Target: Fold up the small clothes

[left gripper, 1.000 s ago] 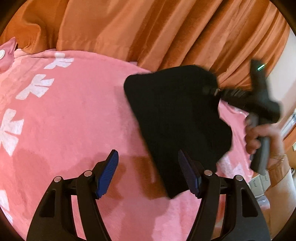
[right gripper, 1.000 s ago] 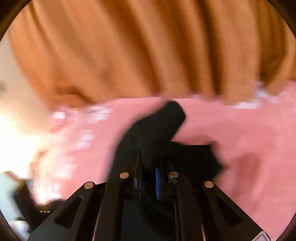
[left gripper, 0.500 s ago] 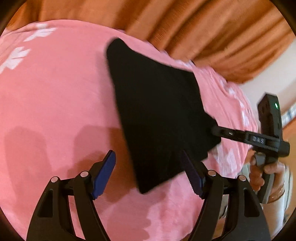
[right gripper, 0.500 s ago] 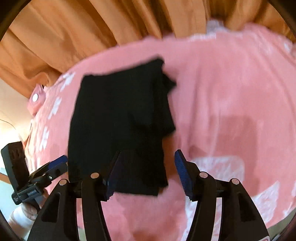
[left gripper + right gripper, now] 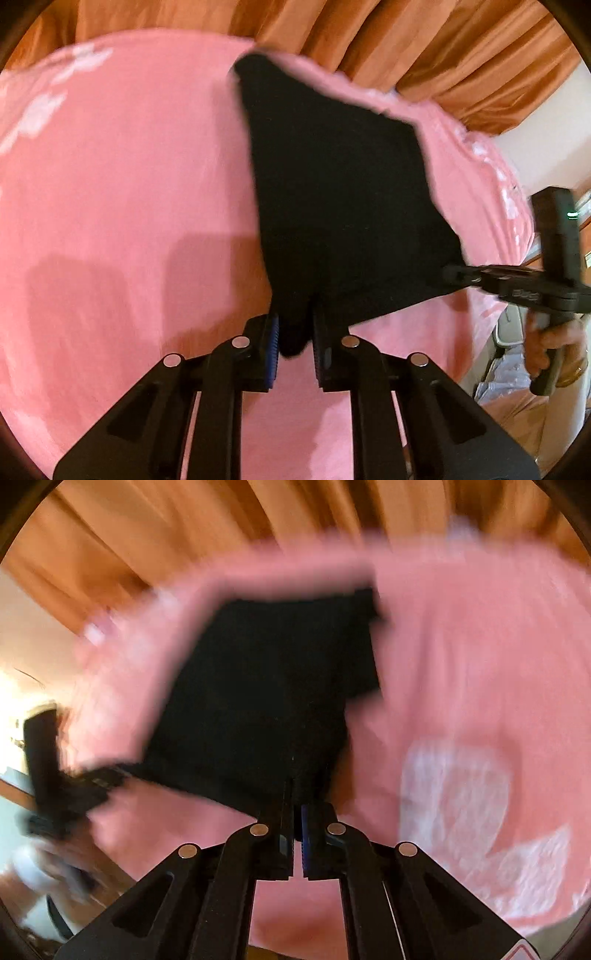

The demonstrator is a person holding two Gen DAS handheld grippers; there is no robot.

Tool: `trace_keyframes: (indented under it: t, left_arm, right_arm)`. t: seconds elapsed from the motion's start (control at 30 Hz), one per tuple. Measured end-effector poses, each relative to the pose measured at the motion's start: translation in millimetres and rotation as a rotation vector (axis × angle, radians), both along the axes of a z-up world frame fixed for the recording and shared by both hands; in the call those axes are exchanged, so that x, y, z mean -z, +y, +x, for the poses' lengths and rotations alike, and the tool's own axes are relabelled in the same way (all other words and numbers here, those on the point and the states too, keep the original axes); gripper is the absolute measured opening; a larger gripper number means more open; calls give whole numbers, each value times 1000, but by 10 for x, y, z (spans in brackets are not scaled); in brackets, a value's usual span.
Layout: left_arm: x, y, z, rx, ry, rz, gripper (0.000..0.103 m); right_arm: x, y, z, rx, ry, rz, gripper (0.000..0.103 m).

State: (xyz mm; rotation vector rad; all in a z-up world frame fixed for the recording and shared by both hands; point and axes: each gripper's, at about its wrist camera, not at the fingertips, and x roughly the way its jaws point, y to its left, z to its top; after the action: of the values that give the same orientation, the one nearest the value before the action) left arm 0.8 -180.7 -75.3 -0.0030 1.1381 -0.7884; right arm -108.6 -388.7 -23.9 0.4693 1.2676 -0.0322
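Observation:
A small black garment (image 5: 332,206) lies spread on the pink blanket (image 5: 122,192). My left gripper (image 5: 294,341) is shut on its near corner, a bunch of black cloth between the blue pads. My right gripper (image 5: 297,834) is shut on another near corner of the same garment (image 5: 266,694). In the left wrist view the right gripper (image 5: 456,274) shows at the garment's right edge. In the blurred right wrist view the left gripper (image 5: 122,775) shows at its left edge.
Orange curtains (image 5: 388,40) hang behind the bed. The blanket carries white bow prints (image 5: 476,812). The bed's edge drops off at the right (image 5: 517,236), with a pale wall and some clutter beyond.
Both grippers were open half a second ago and have shut on the garment's near corners. The garment's near edge is now pinched and held at both ends.

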Motion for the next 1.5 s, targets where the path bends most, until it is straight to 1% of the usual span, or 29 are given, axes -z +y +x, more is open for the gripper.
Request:
trace_keyframes:
  t: [0.07,0.23,0.27,0.33,0.37,0.4,0.47,0.5,0.53,0.57,0.6,0.63,0.67,0.7,0.73,0.77,0.8,0.83,0.9,0.97,1.03,1.07,1.1,1.17,1.23,1.3,1.37,1.43,1.5]
  left_arm:
    - [-48,6,-60,19,-41,6,15]
    - [-169,53,-13,-9,-19,-42,18]
    - [-216,59,-17,-14,-21,-53,20]
    - [-383,90,13,-28,-44,-96,33]
    - [-491,75,23,-37,-67,-126,35]
    - [-594,51,40,-39,-98,-144,38]
    - [-824,-86,84,-36,-191,-139,42]
    - [-882,-170,98,-35,-227,-118,51]
    - [-905,-306,150,-34,-257,-81,53]
    - [-864,-419,213,-29,-270,-55,53]
    - [-778,-511,284,-35,-272,-17,53]
    - [-604,-615,391,-50,-256,48,50]
    - [-445,-643,466,-56,-235,90,48]
    - [-286,-638,525,-64,-213,131,47]
    - [-115,-577,583,-64,-177,131,49]
    - [-52,-505,614,-64,-150,97,50]
    - [-44,-451,641,-64,-136,75,50]
    - [-82,-425,663,-60,-125,81,50]
    - [-163,-379,695,-87,-126,82,50]
    - [-226,-321,716,-118,-116,52,49]
    - [-236,-318,734,-130,-111,41,53]
    - [-219,-344,733,-129,-107,40,55]
    - [-217,-373,737,-128,-99,38,58]
    - [-217,-501,709,-115,-70,28,63]
    - [-186,-593,680,-100,-61,42,70]
    - [-139,-676,670,-98,-66,57,74]
    - [-70,-712,676,-99,-55,68,76]
    - [-56,-742,666,-95,-74,67,81]
    - [-49,-772,648,-85,-93,82,83]
  right_arm:
    - [-64,32,-6,-21,-32,-26,2]
    - [-296,-7,-28,-27,-64,-63,8]
    - [-403,-65,-22,-6,-99,-64,12]
    - [-576,-152,-45,36,-160,-51,27]
    - [-670,-201,-35,61,-204,-56,39]
    - [-714,-209,-9,67,-224,-73,40]
    - [-754,-189,152,56,-247,-114,39]
    - [-763,-174,227,59,-260,-130,36]
    - [-755,-168,296,51,-264,-136,33]
    - [-724,-144,407,30,-260,-143,26]
    - [-661,-123,521,12,-243,-173,14]
    - [-578,-125,635,2,-214,-207,12]
    - [-416,-163,741,-3,-145,-256,12]
    - [-271,-147,755,5,-82,-276,12]
    - [-124,-250,748,21,-39,-260,12]
    - [-127,-348,691,47,-57,-227,21]
    - [-157,-421,686,69,-40,-213,33]
    - [-207,-473,648,89,-44,-216,33]
    - [-295,-520,592,122,-43,-268,34]
    - [-360,-577,537,146,-79,-212,35]
    - [-386,-620,525,176,-115,-101,39]
    - [-363,-631,538,186,-118,-66,46]
    - [-322,-630,553,192,-115,-49,55]
    - [-221,-608,609,184,-93,-14,58]
    - [-105,-573,643,187,-63,28,60]
    - [-102,-519,660,193,-72,24,68]
    - [-102,-438,659,187,-69,6,70]
    - [-100,-416,668,185,-68,-2,72]
    - [-83,-396,702,188,-67,-5,75]
